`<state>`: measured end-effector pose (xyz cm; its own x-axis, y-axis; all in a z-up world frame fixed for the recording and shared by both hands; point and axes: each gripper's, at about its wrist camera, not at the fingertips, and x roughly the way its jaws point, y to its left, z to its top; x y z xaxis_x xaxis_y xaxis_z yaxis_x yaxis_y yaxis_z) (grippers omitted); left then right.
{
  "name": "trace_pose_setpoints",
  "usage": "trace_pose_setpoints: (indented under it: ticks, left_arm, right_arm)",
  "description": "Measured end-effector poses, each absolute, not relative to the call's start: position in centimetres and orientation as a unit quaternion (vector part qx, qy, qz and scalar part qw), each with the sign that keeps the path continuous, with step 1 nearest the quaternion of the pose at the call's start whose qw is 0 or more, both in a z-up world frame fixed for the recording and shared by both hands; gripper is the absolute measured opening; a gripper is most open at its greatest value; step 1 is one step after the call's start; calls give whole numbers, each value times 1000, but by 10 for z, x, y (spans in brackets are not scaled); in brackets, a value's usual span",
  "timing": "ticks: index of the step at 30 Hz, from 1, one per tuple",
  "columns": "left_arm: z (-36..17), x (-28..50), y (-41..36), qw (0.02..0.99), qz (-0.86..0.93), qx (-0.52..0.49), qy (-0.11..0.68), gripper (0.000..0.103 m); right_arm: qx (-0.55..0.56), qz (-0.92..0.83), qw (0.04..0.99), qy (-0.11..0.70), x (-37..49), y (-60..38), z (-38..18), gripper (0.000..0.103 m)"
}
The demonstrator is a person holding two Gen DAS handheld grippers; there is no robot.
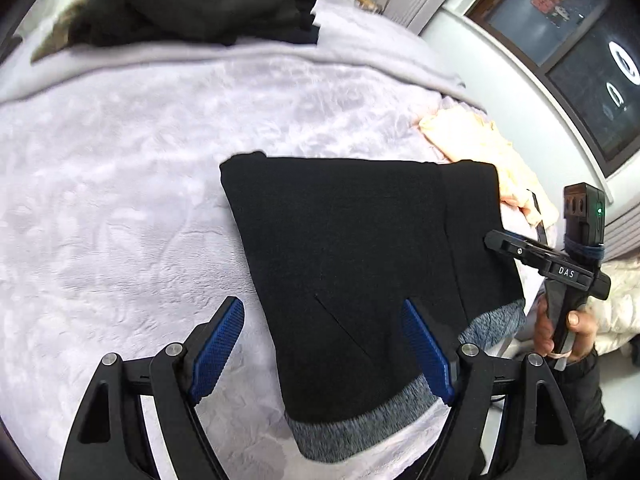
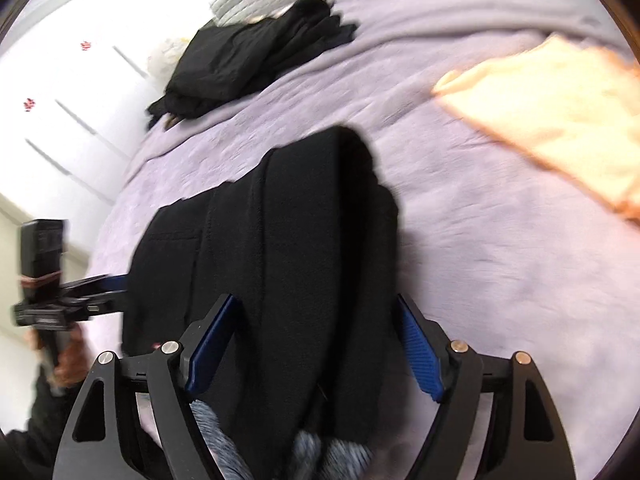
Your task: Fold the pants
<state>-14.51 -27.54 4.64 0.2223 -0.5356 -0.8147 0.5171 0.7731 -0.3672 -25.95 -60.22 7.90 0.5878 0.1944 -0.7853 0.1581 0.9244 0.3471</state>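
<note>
- Already well along: the pants (image 1: pixel 360 264), black with a grey heathered lining showing at the near hem, lie on the bed (image 1: pixel 120 168) as a compact wedge of stacked layers.
- Left wrist view: the bundle looks flat and tidy, with straight edges at the far end and a long seam down the right part.
- Right wrist view (blurred): the right side of the bundle humps up in a loose ridge (image 2: pixel 344 184), so the top layer is not yet pressed flat, as far as I can judge.
- Left tool (image 1: pixel 324 350): jaws spread wide; one pad is over bare bed, the other over the cloth; nothing is gripped.
- Right tool (image 2: pixel 316 354): jaws spread wide, straddling the ridge; the pads stand clear of the fabric, so released.
- Judgement: the main folds are done; what is left is smoothing the raised part, perhaps one more fold.
- Around: a dark clothes pile (image 1: pixel 192 12) at the far side of the bed, a peach garment (image 2: pixel 560 120) well apart to the right.
</note>
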Motion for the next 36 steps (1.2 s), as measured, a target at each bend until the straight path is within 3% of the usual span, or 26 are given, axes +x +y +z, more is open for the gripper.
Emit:
trace_pose_setpoints:
  ticks: [5,10,11,16,22,26,31,36]
  left_arm:
    - [53,-191,-296,823,-309,87,469,82]
    - [44,-212,-352,830,-317,132,439,82]
    - [39,-214,-354,830,-314,144,438,89]
    - [14,-218,-369,822,-303,177,449,90]
    - [58,-195,-363,833,-319,128,434,91]
    - [60,-144,-384,832,-296,123,453,91]
    - [27,-90,-404,813,-251,117,511,91]
    - [21,-93,-407,815,-247,117,510,92]
  right_arm:
    - [75,-16,916,394,-313,-555,109,83]
    - [-83,32,921,380,-346,-475,98,83]
    - [-94,41,915,389,-347,-469,89,83]
    - [-81,33,892,443,-344,-474,59,83]
    - [-31,48,916,397,-336,-507,112,88]
    - [-13,36,919,391,-278,-532,130,93]
    - [33,56,885,462,-198,-549,106,94]
    - [64,41,857,510,-187,-571,68,99]
